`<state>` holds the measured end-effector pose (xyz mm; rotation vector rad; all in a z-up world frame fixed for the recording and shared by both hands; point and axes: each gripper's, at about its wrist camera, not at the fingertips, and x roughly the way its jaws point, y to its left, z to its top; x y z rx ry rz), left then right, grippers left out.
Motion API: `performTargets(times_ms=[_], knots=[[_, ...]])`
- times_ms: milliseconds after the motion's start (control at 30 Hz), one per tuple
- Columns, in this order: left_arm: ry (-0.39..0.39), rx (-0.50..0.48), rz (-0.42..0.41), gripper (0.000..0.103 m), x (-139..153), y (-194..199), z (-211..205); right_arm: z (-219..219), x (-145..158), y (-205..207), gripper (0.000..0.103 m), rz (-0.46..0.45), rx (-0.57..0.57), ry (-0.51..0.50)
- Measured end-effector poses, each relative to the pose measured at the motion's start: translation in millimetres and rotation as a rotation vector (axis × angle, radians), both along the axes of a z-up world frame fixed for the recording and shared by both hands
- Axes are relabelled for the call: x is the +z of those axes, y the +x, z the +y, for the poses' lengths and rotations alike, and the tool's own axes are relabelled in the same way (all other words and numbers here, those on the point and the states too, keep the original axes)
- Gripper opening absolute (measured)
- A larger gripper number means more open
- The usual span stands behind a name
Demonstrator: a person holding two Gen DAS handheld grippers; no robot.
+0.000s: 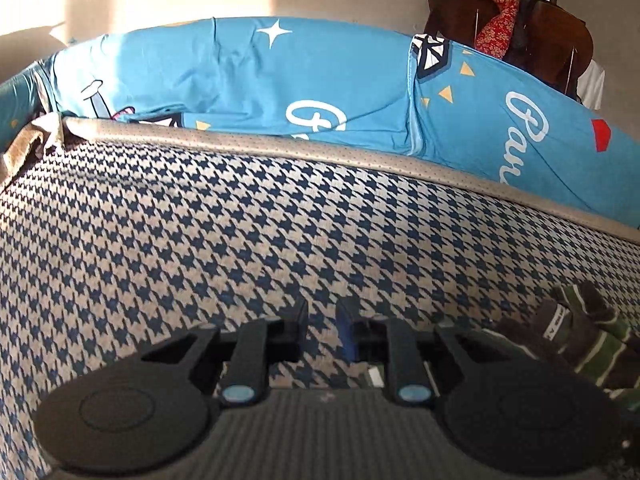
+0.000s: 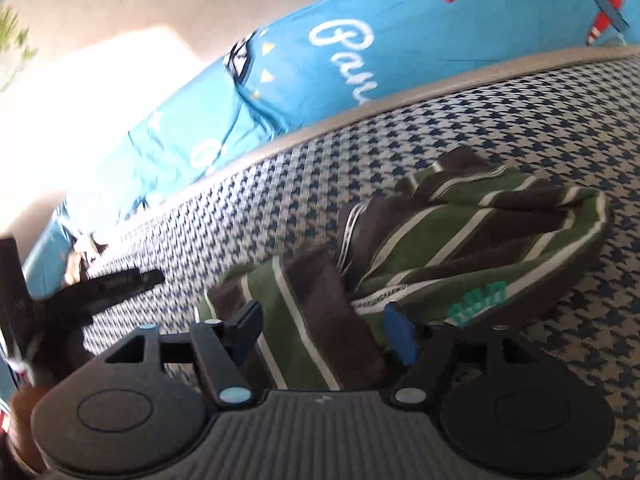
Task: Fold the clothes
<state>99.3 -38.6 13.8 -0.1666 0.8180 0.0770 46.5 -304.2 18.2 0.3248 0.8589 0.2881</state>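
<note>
A crumpled green and brown striped garment (image 2: pixel 460 232) lies on the blue-and-beige houndstooth surface (image 2: pixel 520 112). My right gripper (image 2: pixel 324 328) is open over its near end. A striped fold lies between the fingers (image 2: pixel 246 320), and the pads stand clear of it. In the left wrist view the same garment (image 1: pixel 580 336) shows at the lower right, beside my left gripper (image 1: pixel 322 320). That gripper hovers over bare houndstooth with its jaws almost together and nothing between them. It also appears as a dark blurred shape, the left gripper (image 2: pixel 128 280), at the left of the right wrist view.
A beige piped edge (image 1: pixel 320 152) ends the houndstooth surface. Behind it lies rumpled blue bedding (image 1: pixel 248 76) with white lettering and prints. A dark wooden chair (image 1: pixel 556 36) draped with red floral cloth (image 1: pixel 496 20) stands at the back right, against a sunlit wall.
</note>
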Motion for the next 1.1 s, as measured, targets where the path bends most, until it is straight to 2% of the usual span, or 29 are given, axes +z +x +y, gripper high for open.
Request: performTargets(times_ms=[67,267,300,367,433,500,533,567,700,833,900,1100], knots=[[-0.013,-0.017,0.007,0.023,-1,-1,-1,9,-4,-1,0.073,0.004,0.024,-0.049],[-0.067,-0.076,0.049,0.037,-7,-4,-7,27,-15,-3,0.071,-0.007,0.073,-0.152],[-0.072,-0.081,0.055,0.04,-8,-4,-9,29,-16,-3,0.067,-0.015,0.077,-0.172],[-0.078,-0.088,0.063,0.046,-9,-5,-11,33,-16,-4,0.048,-0.034,0.085,-0.218],[-0.082,-0.092,0.063,0.053,-9,-5,-12,35,-14,-6,0.038,-0.056,0.095,-0.249],[-0.09,-0.094,0.063,0.061,-9,-5,-12,36,-11,-9,0.027,-0.078,0.104,-0.259],[-0.095,-0.096,0.063,0.063,-9,-5,-12,35,-10,-9,0.017,-0.082,0.107,-0.255],[-0.1,-0.097,0.061,0.066,-9,-5,-11,35,-10,-9,0.014,-0.081,0.109,-0.244],[-0.119,-0.101,0.053,0.075,-8,-5,-11,38,-8,-12,0.012,-0.09,0.136,-0.209],[-0.151,-0.121,0.041,0.083,-5,-5,-11,42,-5,-15,0.011,-0.1,0.18,-0.134],[-0.174,-0.135,0.033,0.092,-2,-7,-11,46,-3,-17,0.011,-0.113,0.213,-0.1],[-0.219,-0.188,0.022,0.1,5,-9,-11,60,1,-25,0.011,-0.15,0.315,-0.04]])
